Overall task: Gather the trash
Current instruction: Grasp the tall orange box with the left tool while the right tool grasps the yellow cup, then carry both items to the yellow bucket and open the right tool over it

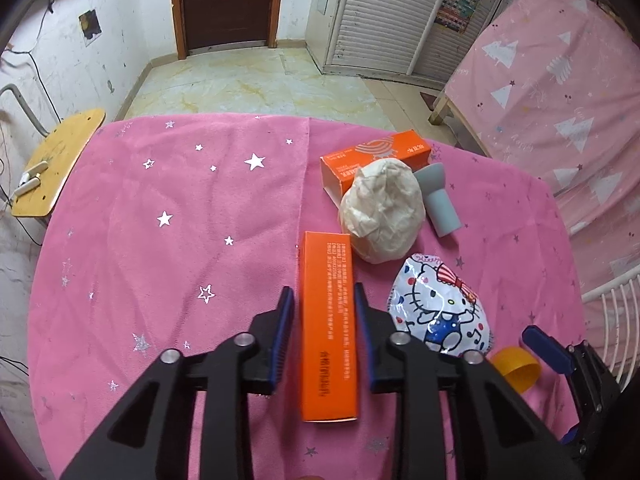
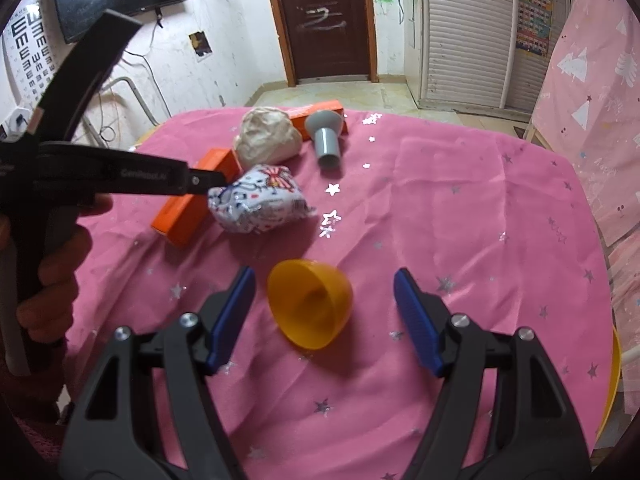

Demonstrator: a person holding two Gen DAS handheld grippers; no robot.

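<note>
On the pink starred tablecloth (image 1: 180,200) lies a long orange box (image 1: 328,340). My left gripper (image 1: 322,292) is shut on it, with the blue pads against its two long sides. From the right wrist view the left gripper (image 2: 208,180) reaches over that box (image 2: 188,216). A yellow plastic cup (image 2: 312,308) lies on its side between the fingers of my right gripper (image 2: 324,276), which is open and not touching it. Further back lie a Hello Kitty wrapper (image 1: 440,308), a crumpled paper wad (image 1: 382,212), a second orange box (image 1: 376,156) and a grey funnel-shaped piece (image 1: 438,200).
A yellow chair (image 1: 56,168) stands off the table's left edge. A bed with a pink sheet (image 1: 560,80) and a white wire rack (image 1: 616,320) are on the right. A hand (image 2: 52,280) holds the left gripper's handle. A yellow rim (image 2: 612,380) shows at the table's right edge.
</note>
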